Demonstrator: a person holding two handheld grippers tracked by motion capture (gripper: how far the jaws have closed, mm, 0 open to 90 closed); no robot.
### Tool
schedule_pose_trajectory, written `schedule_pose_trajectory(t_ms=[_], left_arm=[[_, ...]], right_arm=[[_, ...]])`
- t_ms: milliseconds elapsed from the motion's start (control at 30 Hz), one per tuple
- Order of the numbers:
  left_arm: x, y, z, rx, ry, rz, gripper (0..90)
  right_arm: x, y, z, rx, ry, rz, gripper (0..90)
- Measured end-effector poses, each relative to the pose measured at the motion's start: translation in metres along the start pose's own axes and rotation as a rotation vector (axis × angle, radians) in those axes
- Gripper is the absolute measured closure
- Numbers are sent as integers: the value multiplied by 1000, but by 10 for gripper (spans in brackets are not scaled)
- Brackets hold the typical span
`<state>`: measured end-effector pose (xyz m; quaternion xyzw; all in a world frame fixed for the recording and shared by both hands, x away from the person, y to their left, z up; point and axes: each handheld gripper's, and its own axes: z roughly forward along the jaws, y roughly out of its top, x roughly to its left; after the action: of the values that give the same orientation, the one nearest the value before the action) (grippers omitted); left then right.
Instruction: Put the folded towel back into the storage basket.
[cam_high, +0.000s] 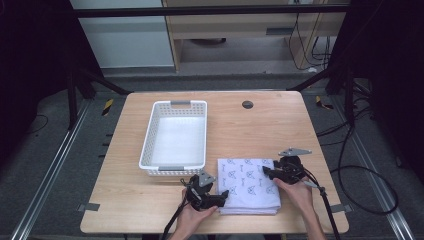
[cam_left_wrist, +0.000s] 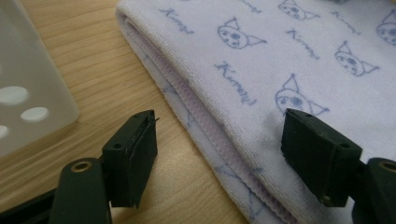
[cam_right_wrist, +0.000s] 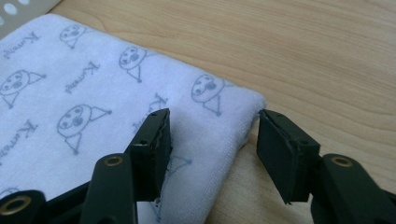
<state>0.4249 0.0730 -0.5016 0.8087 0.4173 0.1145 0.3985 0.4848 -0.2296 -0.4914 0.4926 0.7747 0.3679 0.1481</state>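
A folded white towel (cam_high: 248, 185) printed with blue cartoon faces lies near the table's front edge. My left gripper (cam_high: 225, 195) sits at its front left corner. In the left gripper view the jaws (cam_left_wrist: 219, 149) stand wide apart across the towel's (cam_left_wrist: 261, 60) folded edge, one over bare wood and the other above the cloth, neither pressing. My right gripper (cam_high: 265, 171) is at the towel's right side. In the right gripper view it (cam_right_wrist: 212, 140) straddles a corner of the towel (cam_right_wrist: 93, 93), one jaw over the cloth and one beside the edge, with a gap at both.
A white perforated basket (cam_high: 148, 140) with nothing in it stands left of the towel on the wooden table (cam_high: 260, 125); its wall (cam_left_wrist: 28, 93) is close to my left gripper. A dark round cap (cam_high: 247, 104) sits near the far edge. Cables trail off the front.
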Motion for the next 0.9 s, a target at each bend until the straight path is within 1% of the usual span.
schedule_pose_trajectory(t_ms=[67, 100, 233, 400, 433, 533, 567, 600, 633, 667, 733, 767, 900], left_arm=[[0, 0, 0, 3, -7, -5, 280], [1, 0, 1, 7, -11, -15, 279], [0, 0, 1, 6, -7, -9, 280], [-2, 0, 2, 3, -8, -3, 310], [-3, 0, 3, 5, -11, 1, 315], [-3, 1, 3, 9, -12, -2, 340], [-4, 1, 3, 10, -15, -4, 340], [-4, 1, 3, 11, -19, -7, 375], [-5, 1, 3, 12, -32, -12, 398], [-5, 1, 3, 12, -32, -12, 430], [-6, 2, 3, 15, -34, -18, 438], [-5, 2, 3, 22, -49, -25, 463], [-5, 4, 3, 32, -62, -39, 507]], right_arm=[[0, 0, 1, 3, -1, 0, 454], [-1, 0, 2, 8, 14, 17, 464], [-3, -1, 3, 11, 23, 32, 465], [-3, -2, 4, 14, 33, 56, 470], [-4, -2, 5, 16, 39, 62, 483], [-5, -2, 6, 20, 44, 76, 496], [-5, -3, 6, 24, 54, 90, 502], [-5, -3, 6, 23, 63, 96, 516], [-5, -3, 6, 23, 67, 98, 525], [-5, -3, 6, 23, 67, 98, 525], [-5, -3, 6, 25, 67, 101, 540], [-5, -3, 6, 26, 71, 109, 557], [-3, -2, 5, 27, 78, 121, 605]])
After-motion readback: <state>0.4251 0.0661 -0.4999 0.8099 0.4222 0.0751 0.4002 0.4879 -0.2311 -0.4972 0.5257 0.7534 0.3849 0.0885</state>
